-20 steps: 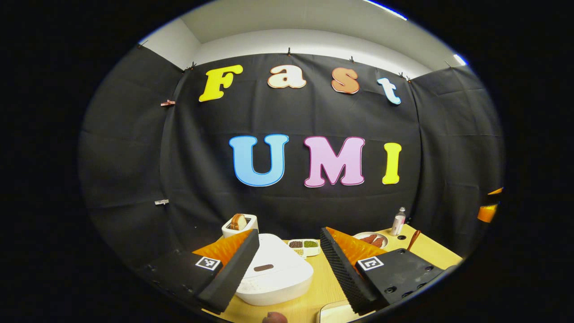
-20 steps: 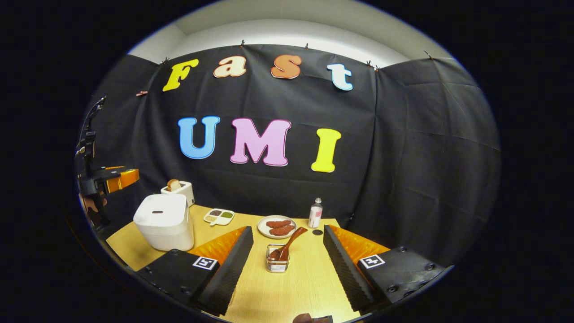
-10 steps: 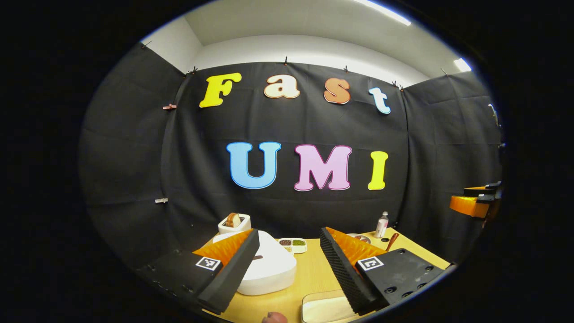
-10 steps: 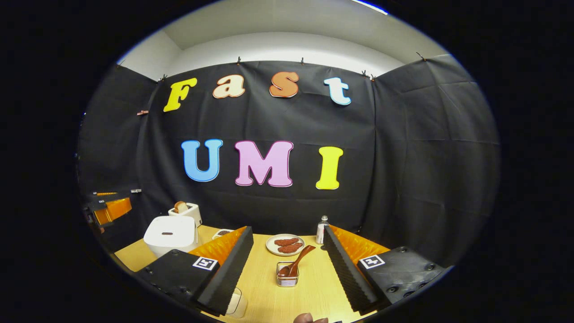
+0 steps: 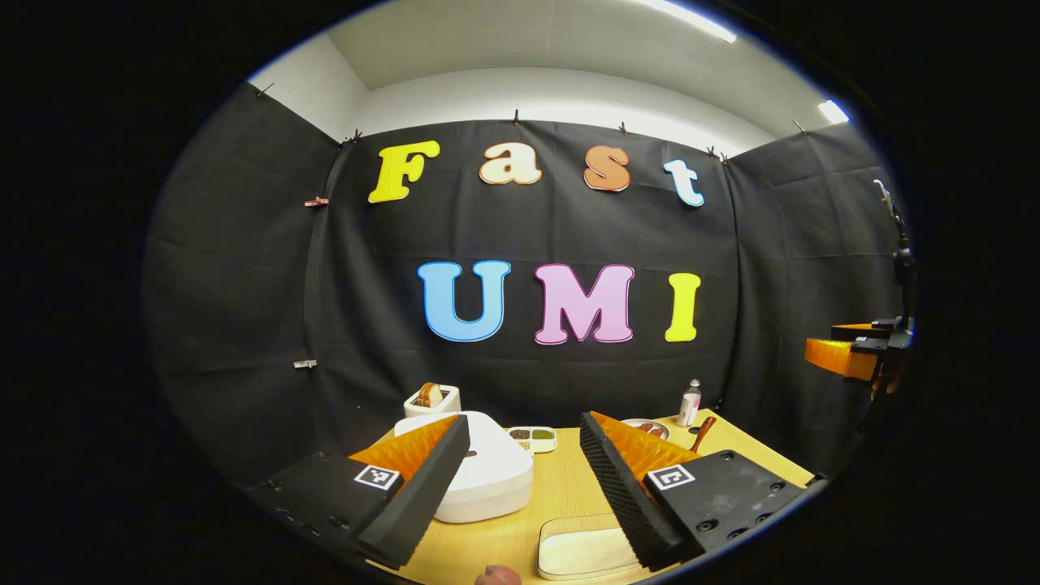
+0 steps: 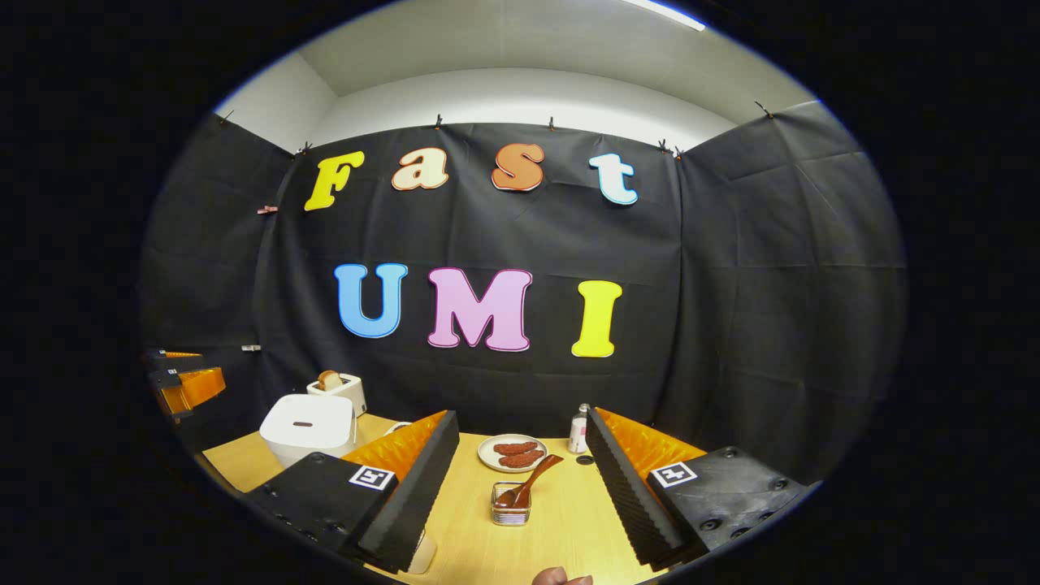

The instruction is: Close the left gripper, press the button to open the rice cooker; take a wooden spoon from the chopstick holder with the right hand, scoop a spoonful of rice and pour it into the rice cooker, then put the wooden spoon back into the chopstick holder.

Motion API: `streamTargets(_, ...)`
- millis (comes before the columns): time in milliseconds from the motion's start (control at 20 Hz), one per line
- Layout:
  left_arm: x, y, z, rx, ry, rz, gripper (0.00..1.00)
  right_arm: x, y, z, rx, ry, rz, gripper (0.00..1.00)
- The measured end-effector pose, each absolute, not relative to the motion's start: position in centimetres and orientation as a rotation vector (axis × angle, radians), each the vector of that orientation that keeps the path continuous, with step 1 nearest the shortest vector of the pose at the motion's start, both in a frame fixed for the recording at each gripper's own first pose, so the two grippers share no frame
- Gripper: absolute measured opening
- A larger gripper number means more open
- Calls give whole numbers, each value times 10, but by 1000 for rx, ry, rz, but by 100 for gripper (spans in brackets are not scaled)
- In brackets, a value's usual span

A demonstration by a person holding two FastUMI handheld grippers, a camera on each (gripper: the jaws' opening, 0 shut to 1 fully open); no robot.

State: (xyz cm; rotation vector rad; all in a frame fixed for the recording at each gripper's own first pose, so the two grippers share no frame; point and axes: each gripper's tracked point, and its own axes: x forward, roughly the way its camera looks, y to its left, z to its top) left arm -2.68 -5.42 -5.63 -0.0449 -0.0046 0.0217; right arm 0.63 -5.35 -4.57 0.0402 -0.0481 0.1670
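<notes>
The rice cooker (image 5: 487, 475) was a white, rounded box with a small dark button on its shut lid, standing at the table's (image 5: 561, 496) left end, in front of a toaster (image 5: 432, 400). In the right gripper view the wooden spoon (image 6: 528, 487) leaned in the wire chopstick holder (image 6: 511, 505) at mid-table, its handle slanting up to the right toward a plate (image 6: 512, 453) and a bottle (image 6: 578, 431). A flat dish of rice (image 5: 585, 548) lay near the front edge. The left gripper (image 5: 520, 487) hung with its jaws spread wide, holding nothing, the cooker behind its left finger; the right gripper (image 6: 520, 487) was likewise released and empty, the holder framed between its fingers. Compared with a second before, the left gripper had drawn back from the cooker, which looked smaller, and the rice dish had come further into sight
</notes>
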Motion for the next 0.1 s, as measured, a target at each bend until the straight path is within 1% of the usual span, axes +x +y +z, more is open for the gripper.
streamTargets(100, -30, -56, -61, -49, 10, 34, 95, 8, -49, -49, 15, -41, 196, 99)
